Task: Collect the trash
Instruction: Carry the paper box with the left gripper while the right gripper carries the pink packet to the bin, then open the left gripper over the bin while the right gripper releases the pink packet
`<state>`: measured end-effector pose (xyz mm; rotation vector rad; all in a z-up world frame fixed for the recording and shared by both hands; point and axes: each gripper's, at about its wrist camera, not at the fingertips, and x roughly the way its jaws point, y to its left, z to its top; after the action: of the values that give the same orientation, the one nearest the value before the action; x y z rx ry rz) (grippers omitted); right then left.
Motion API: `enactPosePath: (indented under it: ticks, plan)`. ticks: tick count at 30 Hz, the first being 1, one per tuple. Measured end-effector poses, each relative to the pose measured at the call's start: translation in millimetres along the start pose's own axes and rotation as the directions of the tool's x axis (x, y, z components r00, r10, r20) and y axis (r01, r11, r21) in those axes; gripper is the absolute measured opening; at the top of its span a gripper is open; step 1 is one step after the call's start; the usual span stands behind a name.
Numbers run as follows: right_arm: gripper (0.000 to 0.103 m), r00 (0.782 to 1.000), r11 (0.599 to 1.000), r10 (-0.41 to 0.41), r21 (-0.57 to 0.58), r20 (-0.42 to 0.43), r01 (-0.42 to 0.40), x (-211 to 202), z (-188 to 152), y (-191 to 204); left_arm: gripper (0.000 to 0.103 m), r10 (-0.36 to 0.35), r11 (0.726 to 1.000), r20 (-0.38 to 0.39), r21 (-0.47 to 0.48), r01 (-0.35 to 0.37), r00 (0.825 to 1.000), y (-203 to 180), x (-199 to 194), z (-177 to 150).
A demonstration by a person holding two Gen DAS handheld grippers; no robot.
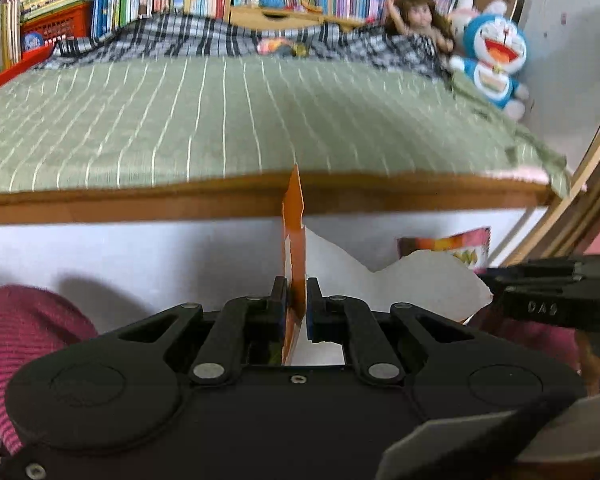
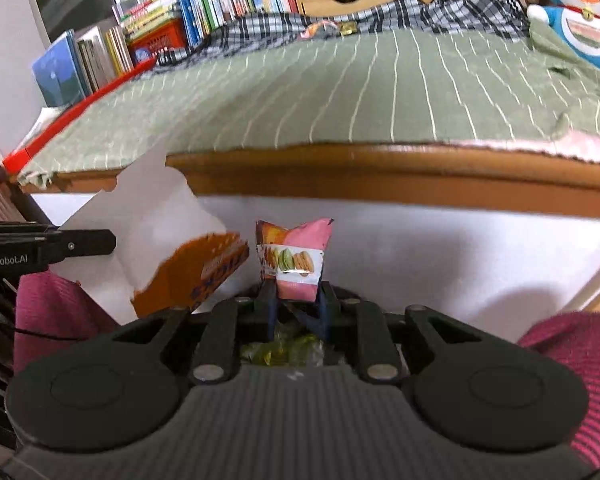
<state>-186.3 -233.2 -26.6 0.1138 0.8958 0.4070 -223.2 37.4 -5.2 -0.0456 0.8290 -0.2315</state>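
Trash being collected consists of two items, both sitting in front of the bed (image 1: 260,120) edge. The larger, a flattened orange-and-white cardboard carton (image 2: 188,268) with torn edges, is standing edge-on below the wooden bed rail (image 2: 380,172), where the left gripper (image 1: 298,304) is pinching it flat. The smaller, a glossy pink snack wrapper (image 2: 296,260) printed with macarons, is sitting crumpled just right of the carton, with the right gripper (image 2: 296,304) clamping its lower end. On the bed, a striped green cover is lying flat; a checked blanket (image 1: 204,40), doll (image 1: 420,20) and blue plush toy (image 1: 494,56) are resting at the far side.
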Motion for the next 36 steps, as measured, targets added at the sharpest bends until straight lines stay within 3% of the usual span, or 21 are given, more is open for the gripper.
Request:
enactPosePath:
  ticks: [10, 26, 31, 36]
  plan:
    - [0.026, 0.998, 0.999, -0.026, -0.020, -0.049, 0.025, 13.4, -5.4, 0.9, 0.009, 0.063, 0.996, -0.085, 0.062, -0.057, 0.994, -3.8, 41.9, -7.9]
    - [0.029, 0.996, 1.000, -0.010, -0.029, -0.091, 0.008, 32.6, -0.4, 4.7, 0.019, 0.094, 0.990, -0.105, 0.112, -0.082, 0.990, -9.6, 71.8, -2.8]
    - [0.031, 0.995, 1.000, -0.007, -0.026, -0.097, 0.004, 35.9, 1.5, 4.0, 0.032, 0.091, 0.991, -0.097, 0.107, -0.080, 0.991, -9.2, 72.8, 0.6]
    - [0.039, 0.995, 1.000, -0.003, -0.019, -0.099, 0.001, 37.7, 1.9, 4.6, 0.034, 0.090, 0.991, -0.093, 0.111, -0.080, 0.992, -10.2, 73.3, 1.4]
